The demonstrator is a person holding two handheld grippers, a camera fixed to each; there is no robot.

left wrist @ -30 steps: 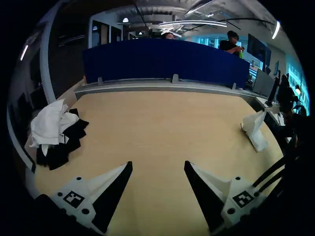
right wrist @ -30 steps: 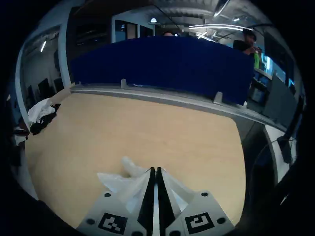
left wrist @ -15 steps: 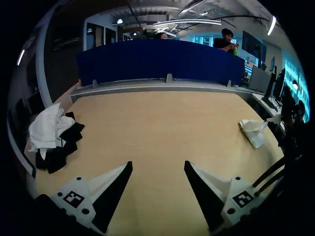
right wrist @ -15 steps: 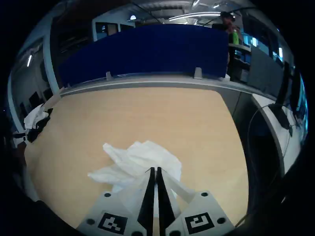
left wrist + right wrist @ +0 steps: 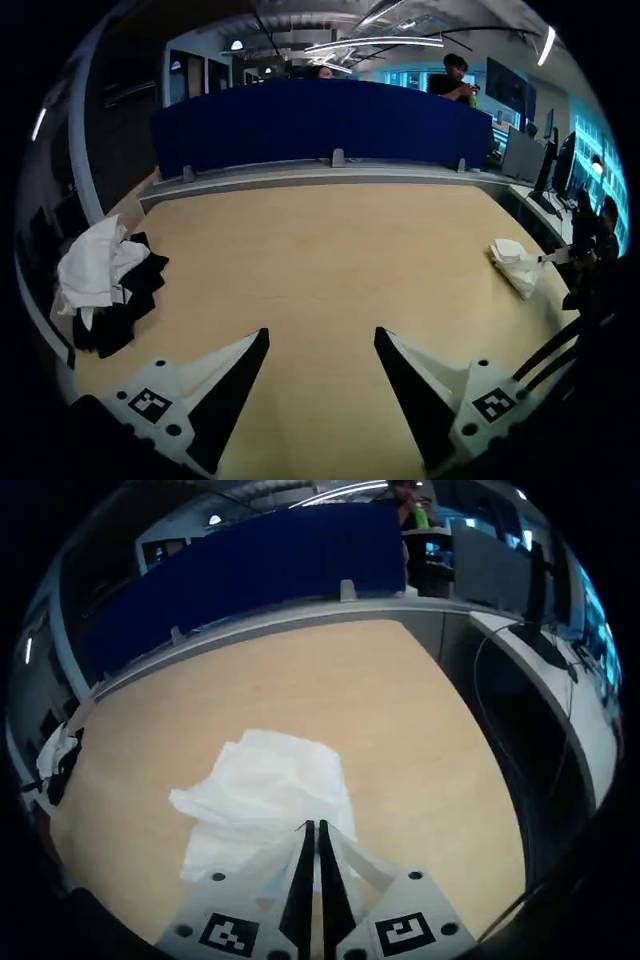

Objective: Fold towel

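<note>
A crumpled white towel lies on the light wooden table, spread just ahead of my right gripper. That gripper is shut, and the towel's near edge is pinched at its fingertips. In the left gripper view the same towel is a small heap at the table's far right, with the right gripper and a dark sleeve beside it. My left gripper hovers open over bare table, well away from the towel and holding nothing.
A pile of white and black cloths sits at the table's left edge, also visible as the cloth pile in the right gripper view. A blue partition runs along the back. The table's right edge drops off near the towel. People stand behind the partition.
The right gripper has brought the hanging towel down onto the table, where it now lies spread flatter. The left gripper has stayed open and almost still.
</note>
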